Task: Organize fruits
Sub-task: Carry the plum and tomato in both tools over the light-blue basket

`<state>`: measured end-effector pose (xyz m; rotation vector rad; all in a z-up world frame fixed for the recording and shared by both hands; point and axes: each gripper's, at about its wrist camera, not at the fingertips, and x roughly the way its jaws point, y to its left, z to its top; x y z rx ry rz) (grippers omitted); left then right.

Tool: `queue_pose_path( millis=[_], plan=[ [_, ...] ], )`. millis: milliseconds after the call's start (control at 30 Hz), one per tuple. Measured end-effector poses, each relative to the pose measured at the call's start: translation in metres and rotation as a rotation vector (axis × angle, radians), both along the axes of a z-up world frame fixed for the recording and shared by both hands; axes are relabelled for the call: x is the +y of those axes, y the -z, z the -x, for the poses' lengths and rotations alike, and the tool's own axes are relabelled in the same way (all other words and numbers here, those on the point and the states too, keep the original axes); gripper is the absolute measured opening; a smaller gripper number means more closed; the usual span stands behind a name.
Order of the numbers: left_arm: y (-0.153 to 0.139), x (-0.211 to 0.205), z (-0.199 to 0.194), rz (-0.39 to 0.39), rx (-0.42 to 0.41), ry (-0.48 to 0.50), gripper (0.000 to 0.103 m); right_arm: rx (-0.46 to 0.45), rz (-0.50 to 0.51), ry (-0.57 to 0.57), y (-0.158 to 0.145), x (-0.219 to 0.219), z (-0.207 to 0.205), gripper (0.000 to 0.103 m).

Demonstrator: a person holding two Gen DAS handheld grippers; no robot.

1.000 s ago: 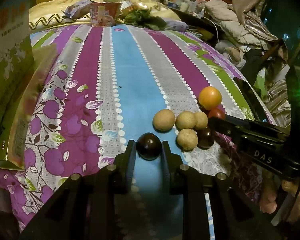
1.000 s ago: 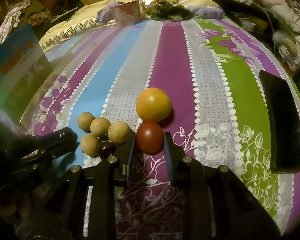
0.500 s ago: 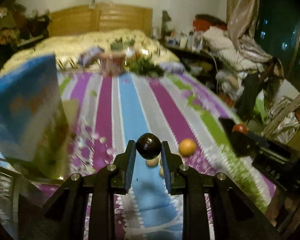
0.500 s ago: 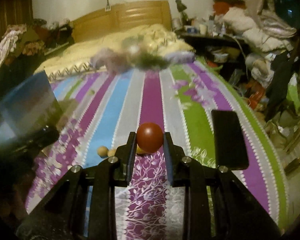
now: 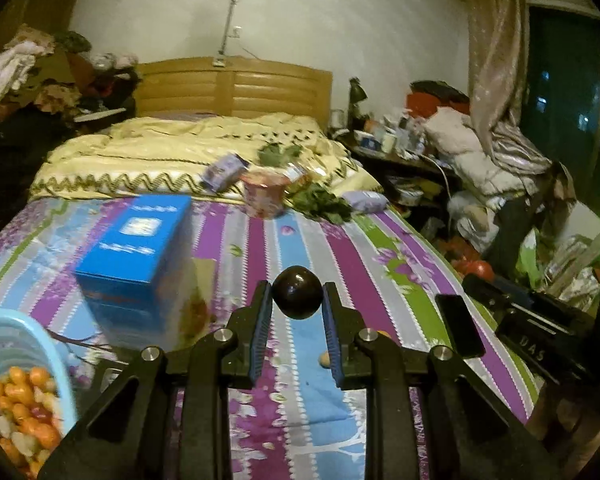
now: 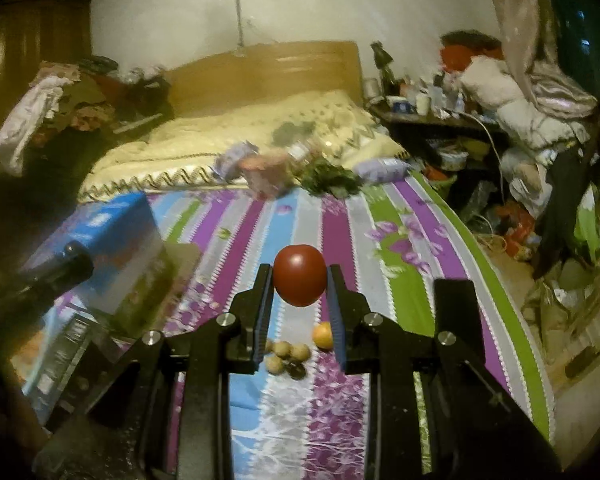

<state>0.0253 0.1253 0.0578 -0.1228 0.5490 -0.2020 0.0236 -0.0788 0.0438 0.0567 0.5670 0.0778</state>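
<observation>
Dark purple fruit (image 5: 297,292) is clamped between the left gripper (image 5: 297,308) fingers, held above the striped cloth (image 5: 284,248). Red tomato (image 6: 299,275) is clamped in the right gripper (image 6: 299,300), likewise aloft. On the cloth below lie an orange (image 6: 322,335) and tan round fruits (image 6: 286,354). A blue basket (image 5: 24,344) of small fruits sits lower left beside a blue box (image 5: 134,248).

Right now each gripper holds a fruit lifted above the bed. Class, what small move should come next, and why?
Probably swing the left gripper left and down toward the blue basket. It is shut on the dark fruit, and the basket already holds small fruits. The right gripper, shut on the red fruit, can follow.
</observation>
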Motion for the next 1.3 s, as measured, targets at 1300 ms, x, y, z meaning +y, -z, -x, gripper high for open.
queue_pose_path(
  millis=[1300],
  plan=[
    [-0.049,0.295,0.126,0.027,0.106,-0.550,0.025,0.082,-0.011,-0.604,-0.054,0.280,0.031,0.027]
  ],
)
